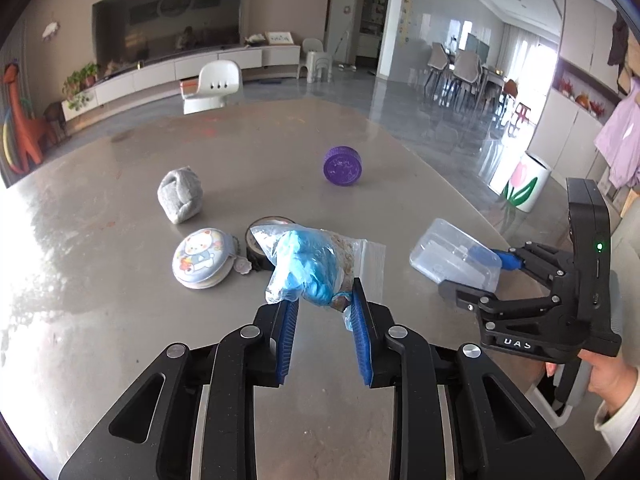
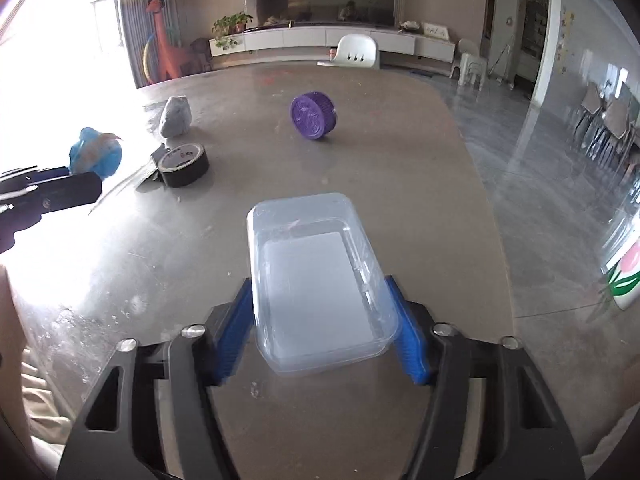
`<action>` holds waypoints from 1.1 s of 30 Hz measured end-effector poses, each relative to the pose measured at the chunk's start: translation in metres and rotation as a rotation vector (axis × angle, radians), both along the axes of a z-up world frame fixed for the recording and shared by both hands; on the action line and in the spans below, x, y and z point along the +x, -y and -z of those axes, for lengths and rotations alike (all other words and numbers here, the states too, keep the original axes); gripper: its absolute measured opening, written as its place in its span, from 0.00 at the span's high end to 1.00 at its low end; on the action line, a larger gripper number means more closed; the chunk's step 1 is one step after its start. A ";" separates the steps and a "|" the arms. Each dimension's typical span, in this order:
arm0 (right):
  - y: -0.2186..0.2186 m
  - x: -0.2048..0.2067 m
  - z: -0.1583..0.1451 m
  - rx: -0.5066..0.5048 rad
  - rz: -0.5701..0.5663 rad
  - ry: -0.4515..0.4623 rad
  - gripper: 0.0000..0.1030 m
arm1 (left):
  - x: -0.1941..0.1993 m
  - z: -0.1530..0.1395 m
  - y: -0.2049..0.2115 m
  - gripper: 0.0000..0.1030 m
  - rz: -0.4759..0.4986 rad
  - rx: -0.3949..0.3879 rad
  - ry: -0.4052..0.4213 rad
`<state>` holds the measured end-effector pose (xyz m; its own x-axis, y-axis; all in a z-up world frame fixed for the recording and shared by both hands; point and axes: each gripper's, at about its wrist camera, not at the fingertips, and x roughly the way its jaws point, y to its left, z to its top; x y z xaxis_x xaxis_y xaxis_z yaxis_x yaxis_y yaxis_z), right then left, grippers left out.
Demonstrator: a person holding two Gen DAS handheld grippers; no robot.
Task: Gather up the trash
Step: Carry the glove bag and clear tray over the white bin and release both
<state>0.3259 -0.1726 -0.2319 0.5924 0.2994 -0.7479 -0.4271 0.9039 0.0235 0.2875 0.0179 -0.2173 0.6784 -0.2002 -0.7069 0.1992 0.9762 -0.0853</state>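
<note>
My left gripper [image 1: 322, 300] is shut on the lower end of a clear zip bag [image 1: 308, 264] stuffed with blue crumpled material, and the bag stands up from the pads above the grey table [image 1: 120, 320]. In the right wrist view this bag [image 2: 96, 156] hangs raised at the far left in the left gripper [image 2: 60, 180]. A clear plastic box [image 2: 316, 276] lies between the blue pads of my right gripper [image 2: 318, 282], and both pads touch its side walls. From the left wrist view the right gripper [image 1: 470, 274] holds the box [image 1: 452, 254] near the table's right edge.
A purple round lid [image 1: 343, 167] stands on edge farther back. A grey rolled cloth [image 1: 180, 195], a black tape roll [image 2: 184, 164] and a round cartoon tin [image 1: 202, 258] lie left of centre. A white tulip bin [image 1: 524, 184] stands on the floor right of the table.
</note>
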 end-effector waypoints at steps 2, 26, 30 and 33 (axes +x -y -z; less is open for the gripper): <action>0.004 -0.005 -0.008 0.022 0.003 0.012 0.40 | -0.002 -0.002 0.000 0.76 0.001 0.004 0.002; 0.144 -0.174 -0.109 -0.032 0.339 0.180 0.40 | -0.075 -0.050 0.171 0.76 0.375 -0.083 0.058; 0.169 -0.193 -0.108 -0.039 0.400 0.187 0.40 | -0.087 -0.045 0.206 0.76 0.450 -0.082 0.042; 0.184 -0.201 -0.104 -0.031 0.435 0.187 0.40 | -0.098 -0.037 0.241 0.76 0.519 -0.061 0.029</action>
<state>0.1250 -0.3561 -0.1284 0.7835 -0.0274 -0.6208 -0.0030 0.9988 -0.0480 0.1890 -0.2227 -0.1805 0.4981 -0.5557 -0.6657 0.6586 0.7418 -0.1264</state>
